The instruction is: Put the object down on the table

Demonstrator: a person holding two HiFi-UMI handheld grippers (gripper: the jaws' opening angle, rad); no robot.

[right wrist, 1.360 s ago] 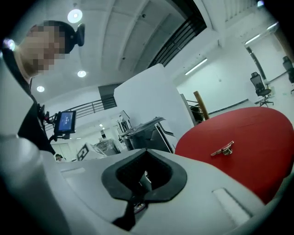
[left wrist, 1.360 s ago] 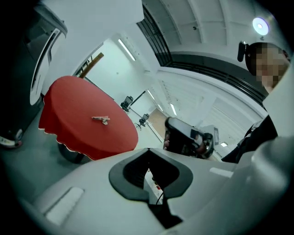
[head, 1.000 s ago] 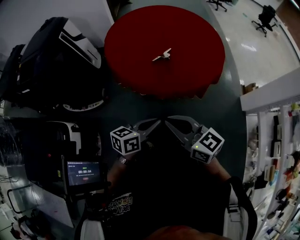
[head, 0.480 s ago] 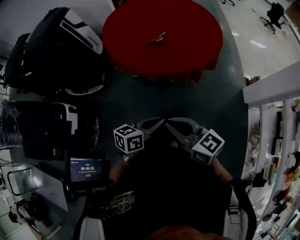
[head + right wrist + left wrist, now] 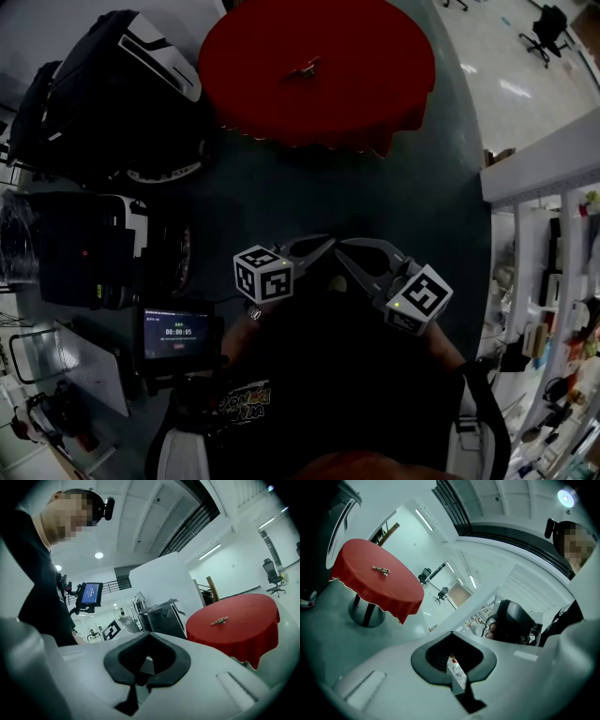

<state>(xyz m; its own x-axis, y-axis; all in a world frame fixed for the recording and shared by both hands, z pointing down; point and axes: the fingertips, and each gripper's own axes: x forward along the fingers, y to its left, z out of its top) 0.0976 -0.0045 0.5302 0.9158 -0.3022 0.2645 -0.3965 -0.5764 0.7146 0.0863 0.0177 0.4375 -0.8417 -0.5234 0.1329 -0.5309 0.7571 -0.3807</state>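
Note:
A small metal object (image 5: 305, 67) lies on the round red table (image 5: 375, 103) at the top of the head view. It also shows in the left gripper view, the object (image 5: 381, 570) on the table (image 5: 393, 595), and in the right gripper view, the object (image 5: 219, 620) on the table (image 5: 243, 634). Both grippers hang close to the person's body, well short of the table. My left gripper (image 5: 319, 246) (image 5: 451, 634) is shut and holds nothing. My right gripper (image 5: 349, 247) (image 5: 150, 634) is shut and empty too. Their tips nearly meet.
Black and white machines (image 5: 103, 94) stand on the floor at the left. A small screen with a timer (image 5: 178, 333) sits beside the person's left arm. A white partition (image 5: 534, 173) and shelves of small items (image 5: 548, 309) line the right. An office chair (image 5: 548, 23) stands far back.
The red table with the object has slid toward the top of the head view. Both grippers stay shut in front of the body, shifted only slightly.

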